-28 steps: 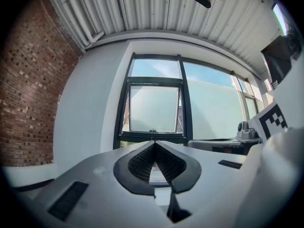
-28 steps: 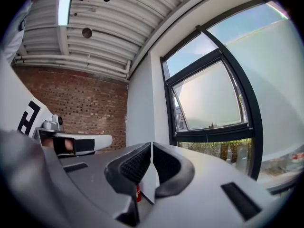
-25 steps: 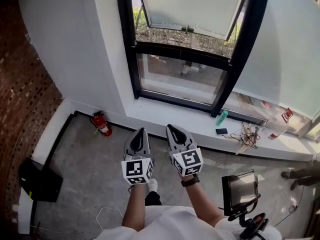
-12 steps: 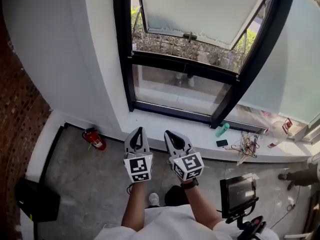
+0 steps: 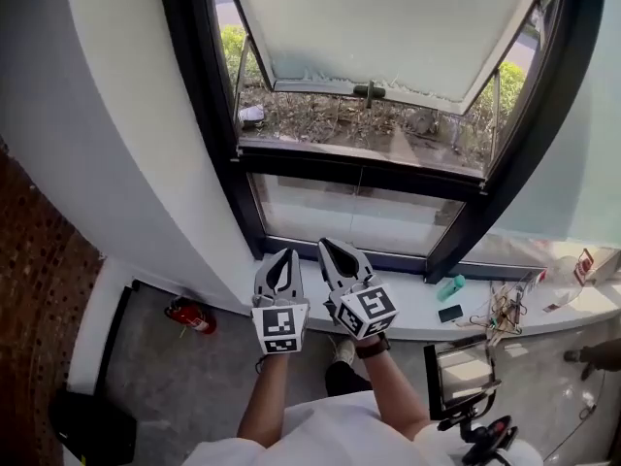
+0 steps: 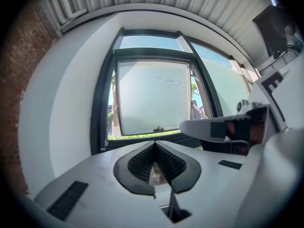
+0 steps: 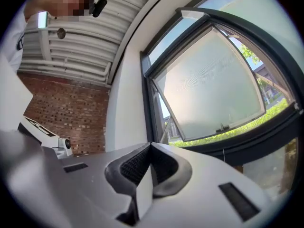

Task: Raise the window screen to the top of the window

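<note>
Screen (image 5: 388,17): pale panel across the upper window, its bottom rail carrying a small central handle (image 5: 369,90). Probably light, with a pliant sheet and a stiff rail; best held at the handle. Left gripper (image 5: 282,256), right gripper (image 5: 330,248): both clenched, empty, well below the screen.

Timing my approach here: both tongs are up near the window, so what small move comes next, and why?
Probably lift the right tongs toward the handle on the frosted panel's lower edge, opening them on the way. They and the left tongs are shut, empty and down by the sill, short of that handle.
</note>
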